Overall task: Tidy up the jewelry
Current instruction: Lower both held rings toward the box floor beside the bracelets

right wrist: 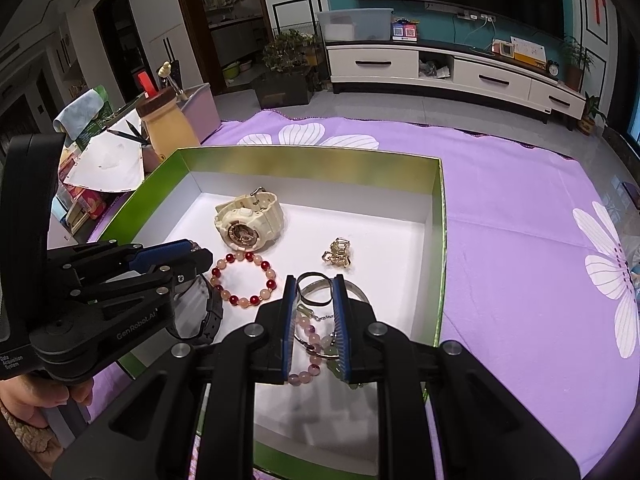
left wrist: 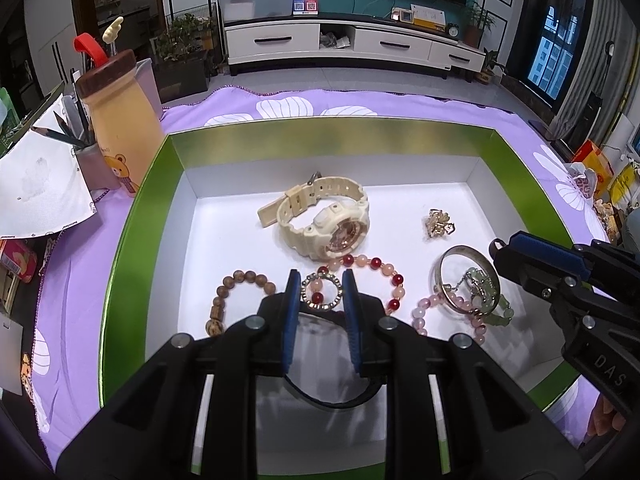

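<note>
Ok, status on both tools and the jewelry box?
Left tool and right tool hover over the green box, jaws narrow, nothing gripped. Cream watch, bead bracelets, silver bangle inside. Nothing blocking.

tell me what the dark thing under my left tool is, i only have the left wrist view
Observer: A black watch, lying in the box below the left tool.
Operator: is the right tool lined up on the bangle
Observer: Yes. The right wrist view shows the bangle and pink beads in the gap between the fingers of the right tool, apparently not clamped.
</note>
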A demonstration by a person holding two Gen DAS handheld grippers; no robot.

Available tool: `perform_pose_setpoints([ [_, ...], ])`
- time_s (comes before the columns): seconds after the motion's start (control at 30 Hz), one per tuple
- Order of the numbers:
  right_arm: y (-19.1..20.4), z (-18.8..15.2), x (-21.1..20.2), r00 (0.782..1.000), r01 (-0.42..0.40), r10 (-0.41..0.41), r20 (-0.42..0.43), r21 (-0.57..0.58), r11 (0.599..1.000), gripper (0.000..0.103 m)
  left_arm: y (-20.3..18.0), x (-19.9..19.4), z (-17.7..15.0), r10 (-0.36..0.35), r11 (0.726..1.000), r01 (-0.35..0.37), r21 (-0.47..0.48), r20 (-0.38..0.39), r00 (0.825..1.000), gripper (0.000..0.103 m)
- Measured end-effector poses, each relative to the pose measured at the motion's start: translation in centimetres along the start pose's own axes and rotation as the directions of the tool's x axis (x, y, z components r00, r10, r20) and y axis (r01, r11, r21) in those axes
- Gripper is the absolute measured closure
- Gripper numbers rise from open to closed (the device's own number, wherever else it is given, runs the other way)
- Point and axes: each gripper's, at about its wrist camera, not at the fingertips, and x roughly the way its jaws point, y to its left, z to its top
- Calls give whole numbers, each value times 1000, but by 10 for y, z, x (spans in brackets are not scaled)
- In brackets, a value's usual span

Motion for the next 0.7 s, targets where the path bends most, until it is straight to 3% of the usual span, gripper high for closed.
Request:
perform_pose_setpoints([
  [0.7, 3, 2, 2, 1000, 8, -8, -22, -8, 1000, 85, -1, 2, 2, 12, 1000, -12, 9, -21, 1000, 82],
])
